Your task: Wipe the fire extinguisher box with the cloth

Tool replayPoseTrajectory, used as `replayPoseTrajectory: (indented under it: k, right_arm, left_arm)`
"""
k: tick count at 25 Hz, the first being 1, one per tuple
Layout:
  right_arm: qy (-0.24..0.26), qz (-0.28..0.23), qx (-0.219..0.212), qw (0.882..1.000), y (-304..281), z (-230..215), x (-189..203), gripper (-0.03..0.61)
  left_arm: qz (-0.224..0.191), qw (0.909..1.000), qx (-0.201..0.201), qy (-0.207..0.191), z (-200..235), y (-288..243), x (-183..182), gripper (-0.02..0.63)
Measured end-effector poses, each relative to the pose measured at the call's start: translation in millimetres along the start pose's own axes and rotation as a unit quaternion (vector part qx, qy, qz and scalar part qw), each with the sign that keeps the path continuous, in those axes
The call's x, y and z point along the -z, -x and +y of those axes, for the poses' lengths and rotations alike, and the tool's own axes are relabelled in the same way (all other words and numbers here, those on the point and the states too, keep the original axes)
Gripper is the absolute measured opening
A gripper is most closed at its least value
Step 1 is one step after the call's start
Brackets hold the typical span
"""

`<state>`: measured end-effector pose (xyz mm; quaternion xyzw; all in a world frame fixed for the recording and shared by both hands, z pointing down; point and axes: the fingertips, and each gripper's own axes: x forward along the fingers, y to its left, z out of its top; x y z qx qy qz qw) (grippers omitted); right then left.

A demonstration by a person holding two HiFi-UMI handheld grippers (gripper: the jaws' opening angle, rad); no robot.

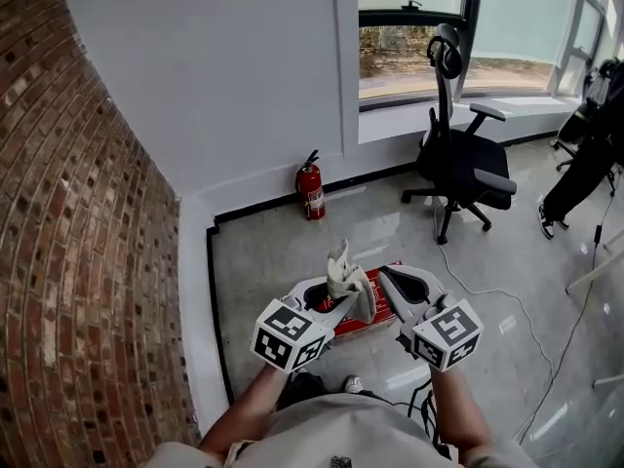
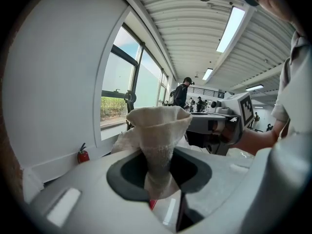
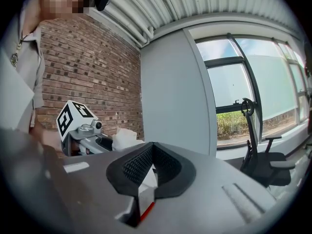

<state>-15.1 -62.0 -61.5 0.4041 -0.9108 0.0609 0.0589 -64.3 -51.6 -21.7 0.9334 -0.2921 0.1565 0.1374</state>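
Note:
In the head view both grippers are held over a red fire extinguisher box (image 1: 380, 308) that lies flat on the floor. My left gripper (image 1: 353, 300) is shut on a beige cloth (image 1: 345, 277), which bunches up above its jaws. In the left gripper view the cloth (image 2: 158, 130) is pinched between the pads and flares out at the top. My right gripper (image 1: 387, 277) is just right of the cloth, shut and empty. In the right gripper view its ribbed pads (image 3: 139, 165) meet at the tips, with a sliver of the red box (image 3: 147, 209) below.
A red fire extinguisher (image 1: 310, 189) stands against the grey wall. A black office chair (image 1: 460, 154) is at the right by the window, with a cable (image 1: 507, 300) trailing on the floor. A brick wall (image 1: 68, 242) runs along the left.

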Motion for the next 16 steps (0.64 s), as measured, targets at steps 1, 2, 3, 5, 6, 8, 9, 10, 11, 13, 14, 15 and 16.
replayPoseTrajectory:
  k: [1,2,3,5,6,8,9,10,11,13,14,15,16]
  right_arm:
    - [0.001,-0.001,-0.001,1.0,1,0,-1,0.025]
    - [0.001,-0.003,-0.001,1.0,2,0,-3,0.025]
    - [0.0,-0.005,-0.002,1.0,4,0,-4,0.025]
    - [-0.001,-0.009,-0.002,1.0,6,0,-5,0.025]
    - [-0.001,-0.011,-0.002,1.0,8,0,-5,0.025]
    - [0.0,-0.012,-0.003,1.0,9,2,-5,0.025]
    - [0.0,-0.012,-0.004,1.0,10,2,-5,0.025]
    - [0.0,-0.012,-0.005,1.0,10,2,-4,0.025]
    - [0.001,-0.012,-0.005,1.0,11,2,-4,0.025]
    - [0.001,-0.012,-0.007,1.0,14,1,-4,0.025]
    - [0.001,-0.013,-0.007,1.0,15,1,-4,0.025]
    - [0.001,-0.013,-0.007,1.0,16,1,-3,0.025]
    - [0.001,-0.013,-0.008,1.0,18,0,-3,0.025]
  left_arm:
    - [0.001,1.0,-0.001,-0.001,-1,0,0,0.11]
    - [0.001,1.0,-0.002,-0.001,-2,0,-1,0.11]
    - [0.001,1.0,-0.002,-0.001,-3,0,-1,0.11]
    - [0.003,1.0,-0.002,-0.002,-6,1,0,0.11]
    - [0.004,1.0,-0.002,-0.003,-7,1,1,0.11]
    - [0.004,1.0,-0.002,-0.004,-10,2,3,0.11]
    - [0.004,1.0,-0.003,-0.004,-11,2,3,0.11]
    - [0.004,1.0,-0.004,-0.004,-11,3,4,0.11]
    - [0.003,1.0,-0.006,-0.003,-12,3,4,0.11]
    - [0.003,1.0,-0.009,-0.002,-13,3,4,0.11]
    - [0.002,0.9999,-0.01,-0.001,-14,3,4,0.11]
    - [0.002,0.9999,-0.011,-0.001,-14,3,4,0.11]
    - [0.002,0.9999,-0.012,-0.001,-15,3,4,0.11]
